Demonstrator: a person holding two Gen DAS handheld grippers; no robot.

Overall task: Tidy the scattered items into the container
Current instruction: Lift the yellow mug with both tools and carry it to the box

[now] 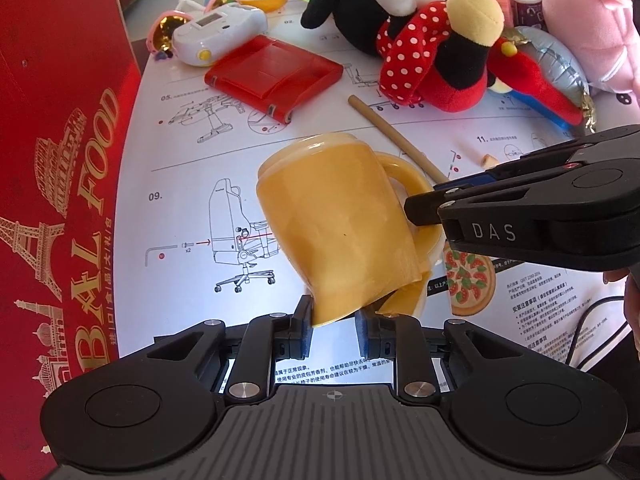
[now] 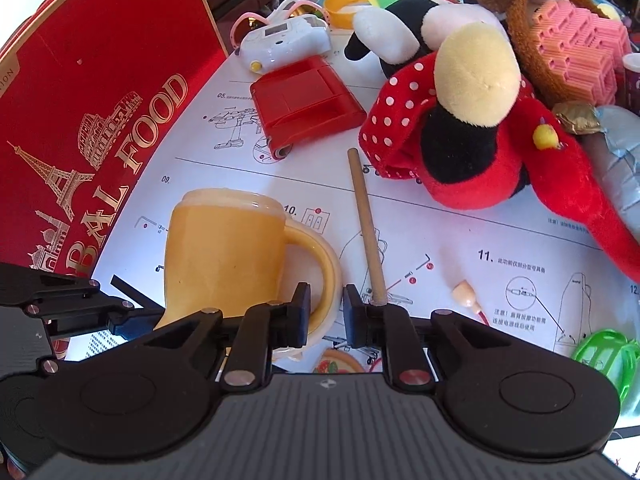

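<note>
The tall red cardboard box with gold lettering (image 1: pixel 60 184) runs off the left edge of both views, so its first word reads only in part. In the right wrist view, the glossy yellow ceramic mug (image 2: pixel 224 256) has its base hidden behind the black gripper bodies at lower left. The green plastic ring toy (image 2: pixel 608 356) at lower right is cut by the frame edge and blurred.

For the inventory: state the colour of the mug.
Yellow-orange mug, seen best in the left wrist view.
</note>
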